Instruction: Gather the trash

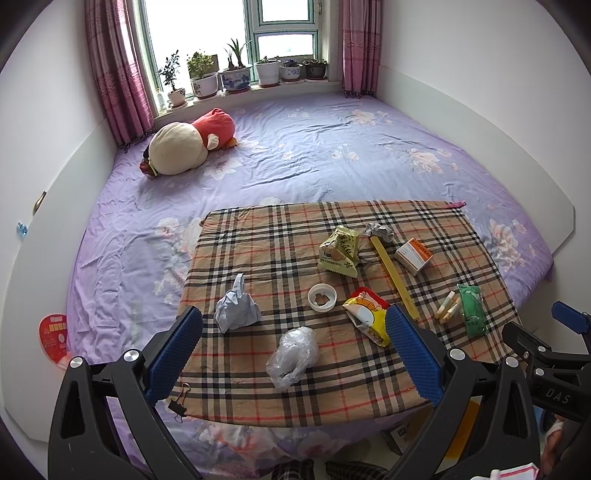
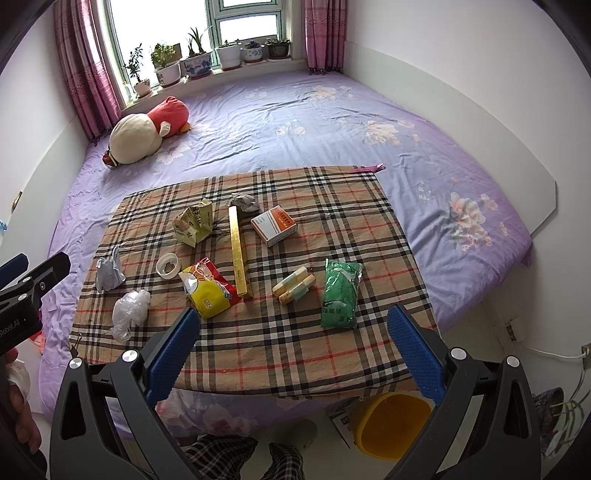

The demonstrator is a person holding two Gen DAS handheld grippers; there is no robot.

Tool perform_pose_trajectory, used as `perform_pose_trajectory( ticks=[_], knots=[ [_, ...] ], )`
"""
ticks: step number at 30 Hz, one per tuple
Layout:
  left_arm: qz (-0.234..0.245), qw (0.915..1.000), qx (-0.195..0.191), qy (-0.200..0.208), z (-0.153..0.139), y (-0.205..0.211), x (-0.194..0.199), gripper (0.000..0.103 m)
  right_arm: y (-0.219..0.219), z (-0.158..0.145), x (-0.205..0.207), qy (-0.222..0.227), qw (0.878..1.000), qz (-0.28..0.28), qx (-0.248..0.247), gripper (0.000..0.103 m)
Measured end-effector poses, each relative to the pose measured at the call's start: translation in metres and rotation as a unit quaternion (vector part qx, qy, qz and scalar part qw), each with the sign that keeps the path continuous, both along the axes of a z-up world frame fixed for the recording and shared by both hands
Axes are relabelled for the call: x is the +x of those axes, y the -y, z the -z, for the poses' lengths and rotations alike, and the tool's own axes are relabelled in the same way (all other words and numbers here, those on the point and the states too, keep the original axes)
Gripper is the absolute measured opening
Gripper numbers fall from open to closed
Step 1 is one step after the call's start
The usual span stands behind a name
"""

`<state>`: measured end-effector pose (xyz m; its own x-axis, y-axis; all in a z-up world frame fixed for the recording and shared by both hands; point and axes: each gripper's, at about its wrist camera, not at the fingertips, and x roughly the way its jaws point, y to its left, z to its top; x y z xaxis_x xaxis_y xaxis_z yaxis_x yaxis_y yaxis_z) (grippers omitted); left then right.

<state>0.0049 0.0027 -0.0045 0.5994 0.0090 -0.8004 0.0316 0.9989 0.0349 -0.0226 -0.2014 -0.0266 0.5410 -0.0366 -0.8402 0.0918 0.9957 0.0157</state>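
A: Where does the light come from?
B: Daylight through the window [image 1: 229,33], blown out to pure white in both views.
A: Shadows?
B: Soft, faint ones. The bed [image 1: 332,155] is evenly bright, colours slightly washed.
A: Sharpness?
B: Centre is crisp. Both fisheye views bend the walls into curves, and the corners fall to black vignette with smeared edges.

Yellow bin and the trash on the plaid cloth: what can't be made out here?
- Yellow bin, right wrist view: contents and far rim hidden under the plaid cloth.
- Orange-and-white box: print too small to read.
- Green packet, left wrist view: lower end partly behind the right gripper.
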Motion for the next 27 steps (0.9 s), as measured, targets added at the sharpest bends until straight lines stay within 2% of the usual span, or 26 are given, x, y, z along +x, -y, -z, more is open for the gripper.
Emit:
perform_pose_trajectory(
  ticks=[27],
  knots=[
    [-0.001,1.0000,0.000,-0.003,0.0021,-0.0011,0.0026,0.098,0.0008,0.0018,0.0016,-0.002,1.000,-0.001,0.001,0.101]
  ],
)
